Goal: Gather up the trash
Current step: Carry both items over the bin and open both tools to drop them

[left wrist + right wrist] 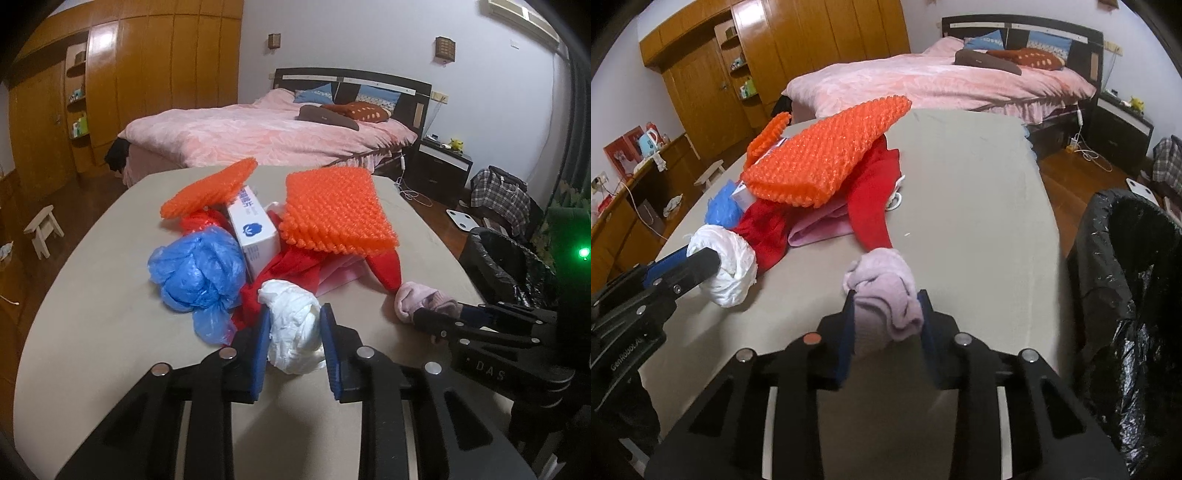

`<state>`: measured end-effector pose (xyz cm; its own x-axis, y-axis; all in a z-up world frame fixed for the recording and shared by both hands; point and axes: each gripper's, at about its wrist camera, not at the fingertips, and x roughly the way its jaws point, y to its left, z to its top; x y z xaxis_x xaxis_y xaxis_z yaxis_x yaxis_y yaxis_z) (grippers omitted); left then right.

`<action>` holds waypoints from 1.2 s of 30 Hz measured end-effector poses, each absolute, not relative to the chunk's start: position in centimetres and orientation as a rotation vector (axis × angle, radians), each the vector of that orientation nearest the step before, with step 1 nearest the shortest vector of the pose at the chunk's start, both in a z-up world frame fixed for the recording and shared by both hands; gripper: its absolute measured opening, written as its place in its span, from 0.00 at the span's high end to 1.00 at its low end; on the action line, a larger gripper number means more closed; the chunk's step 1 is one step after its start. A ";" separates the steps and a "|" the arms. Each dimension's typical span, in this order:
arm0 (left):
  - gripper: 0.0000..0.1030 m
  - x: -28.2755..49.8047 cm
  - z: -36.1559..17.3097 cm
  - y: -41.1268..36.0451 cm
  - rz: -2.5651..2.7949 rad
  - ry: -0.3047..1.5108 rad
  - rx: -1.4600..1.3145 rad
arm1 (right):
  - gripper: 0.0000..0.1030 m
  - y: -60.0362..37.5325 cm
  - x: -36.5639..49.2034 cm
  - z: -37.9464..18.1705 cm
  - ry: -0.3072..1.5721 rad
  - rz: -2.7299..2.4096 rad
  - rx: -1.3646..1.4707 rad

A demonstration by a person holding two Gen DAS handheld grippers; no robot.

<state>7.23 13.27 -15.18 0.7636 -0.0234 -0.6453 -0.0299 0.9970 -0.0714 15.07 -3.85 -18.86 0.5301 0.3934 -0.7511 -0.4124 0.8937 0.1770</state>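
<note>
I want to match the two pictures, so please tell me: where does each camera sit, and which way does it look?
Left wrist: on the left tool, looking down along it at the white bag between its pads; the right tool shows at right.
Right wrist: on the right tool, looking at the pink sock it clamps; the left tool shows at left.
Shared: both tools, bag, sock, bed, bin.
</note>
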 end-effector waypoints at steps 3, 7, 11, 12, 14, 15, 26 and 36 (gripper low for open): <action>0.74 7.0 -14.5 12.9 -0.008 0.689 -0.073 | 0.72 -4.4 14.5 -17.9 0.861 0.475 -0.015; 0.74 6.8 -13.3 12.1 -0.017 0.667 -0.073 | 0.72 -5.3 13.7 -16.0 0.805 0.454 -0.021; 0.74 6.8 -11.8 11.2 -0.033 0.635 -0.074 | 0.72 -7.5 13.3 -13.7 0.756 0.424 0.018; 0.74 6.8 -11.4 11.0 -0.039 0.628 -0.073 | 0.72 -8.1 13.3 -13.3 0.747 0.415 0.024; 0.74 7.0 -10.7 10.0 -0.058 0.615 -0.071 | 0.72 -9.7 12.9 -12.2 0.723 0.388 0.043; 0.74 7.1 -10.4 9.6 -0.066 0.610 -0.070 | 0.72 -10.5 12.8 -11.7 0.713 0.375 0.047; 0.74 9.6 -8.1 0.9 -0.271 0.581 -0.059 | 0.72 -19.4 12.1 -10.5 0.674 0.169 0.096; 0.74 12.4 -7.7 -8.4 -0.451 0.581 -0.043 | 0.69 -27.7 10.6 -11.6 0.665 -0.024 0.142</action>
<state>12.44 -8.42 -7.69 0.7416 -0.4235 -0.5203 0.3997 0.9018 -0.1642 10.61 -27.73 -11.58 0.7869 0.0233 -0.6167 0.0672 0.9901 0.1233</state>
